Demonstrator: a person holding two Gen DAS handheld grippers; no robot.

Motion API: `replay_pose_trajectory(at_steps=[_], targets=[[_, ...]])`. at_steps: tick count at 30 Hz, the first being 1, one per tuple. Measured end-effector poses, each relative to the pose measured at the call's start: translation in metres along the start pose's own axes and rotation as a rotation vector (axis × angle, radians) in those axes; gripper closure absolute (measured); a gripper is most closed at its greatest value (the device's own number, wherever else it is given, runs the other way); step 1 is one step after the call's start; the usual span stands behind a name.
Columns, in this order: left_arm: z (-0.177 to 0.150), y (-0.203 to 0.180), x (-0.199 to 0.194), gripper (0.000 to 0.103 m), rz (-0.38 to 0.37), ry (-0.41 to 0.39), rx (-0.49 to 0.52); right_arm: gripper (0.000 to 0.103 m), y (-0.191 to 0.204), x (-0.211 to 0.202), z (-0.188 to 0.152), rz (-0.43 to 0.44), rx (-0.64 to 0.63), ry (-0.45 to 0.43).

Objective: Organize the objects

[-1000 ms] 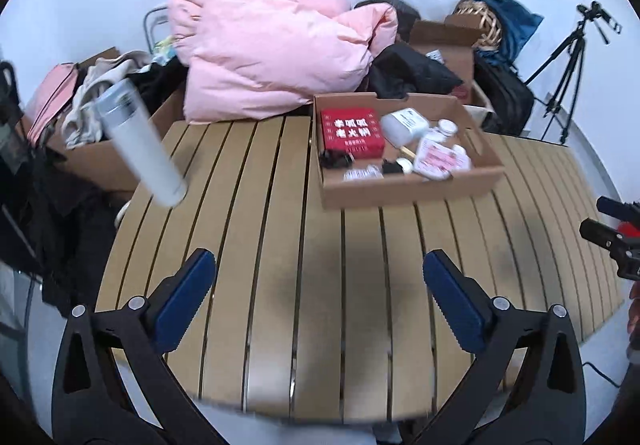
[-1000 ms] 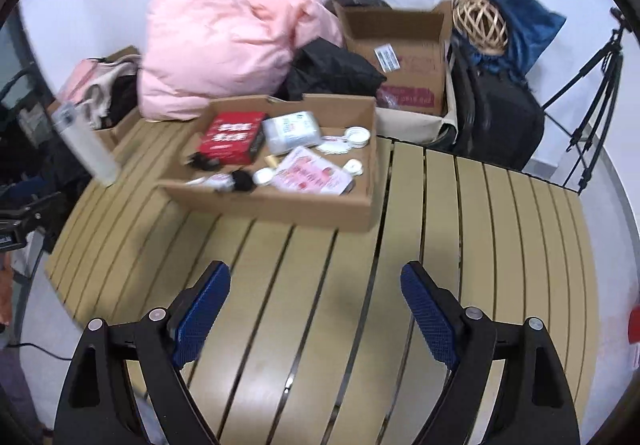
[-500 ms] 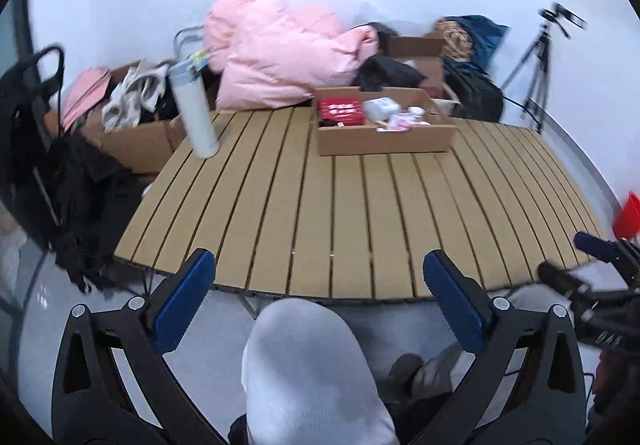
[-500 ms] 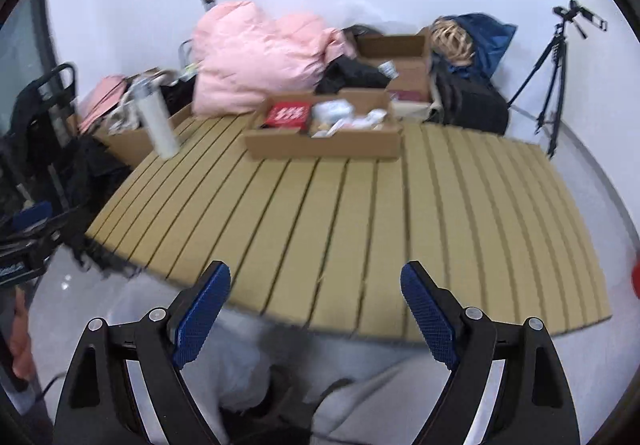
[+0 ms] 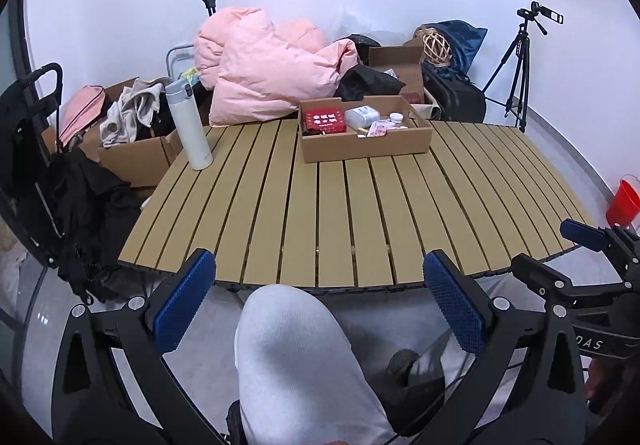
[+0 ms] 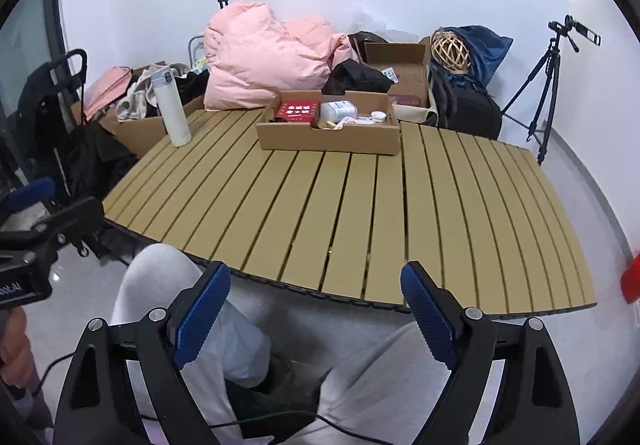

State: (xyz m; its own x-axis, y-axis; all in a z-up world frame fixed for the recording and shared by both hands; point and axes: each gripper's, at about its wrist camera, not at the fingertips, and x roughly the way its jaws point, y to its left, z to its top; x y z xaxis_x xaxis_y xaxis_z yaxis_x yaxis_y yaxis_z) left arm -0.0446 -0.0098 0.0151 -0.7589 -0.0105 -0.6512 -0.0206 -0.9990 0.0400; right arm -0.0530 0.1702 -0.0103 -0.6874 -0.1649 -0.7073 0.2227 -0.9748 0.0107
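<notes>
the white flask [image 5: 188, 125] looks tall, smooth, tippy; i'd pinch mid-body, both hand-held grippers [image 5: 320, 309] [image 6: 316, 305] spread empty.

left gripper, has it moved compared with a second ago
Yes. The left gripper has pulled back from the slatted table: its open jaws, earlier over the slats near the cardboard tray, now hang past the near edge above the person's knee.

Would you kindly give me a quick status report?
Both grippers, left and right, open, empty, short of the table. Cardboard box filled; white bottle upright. Nothing obstructing.
</notes>
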Motion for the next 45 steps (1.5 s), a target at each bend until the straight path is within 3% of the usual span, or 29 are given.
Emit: replay_pose_trajectory(at_steps=[11, 34, 45], targets=[[-0.0014, 0.0011, 0.0023, 0.000, 0.001, 0.013, -0.002, 0.013, -0.0076, 0.0014, -0.0009, 0.030, 0.040, 0.004], [-0.0044, 0.0002, 0.0023, 0.000, 0.002, 0.011, 0.001, 0.013, 0.0008, 0.0054, -0.0038, 0.056, 0.002, 0.021], [-0.0056, 0.0008, 0.0044, 0.000, -0.001, 0.019, 0.004, 0.013, -0.0015, 0.0057, -0.0031, 0.026, 0.006, 0.015]])
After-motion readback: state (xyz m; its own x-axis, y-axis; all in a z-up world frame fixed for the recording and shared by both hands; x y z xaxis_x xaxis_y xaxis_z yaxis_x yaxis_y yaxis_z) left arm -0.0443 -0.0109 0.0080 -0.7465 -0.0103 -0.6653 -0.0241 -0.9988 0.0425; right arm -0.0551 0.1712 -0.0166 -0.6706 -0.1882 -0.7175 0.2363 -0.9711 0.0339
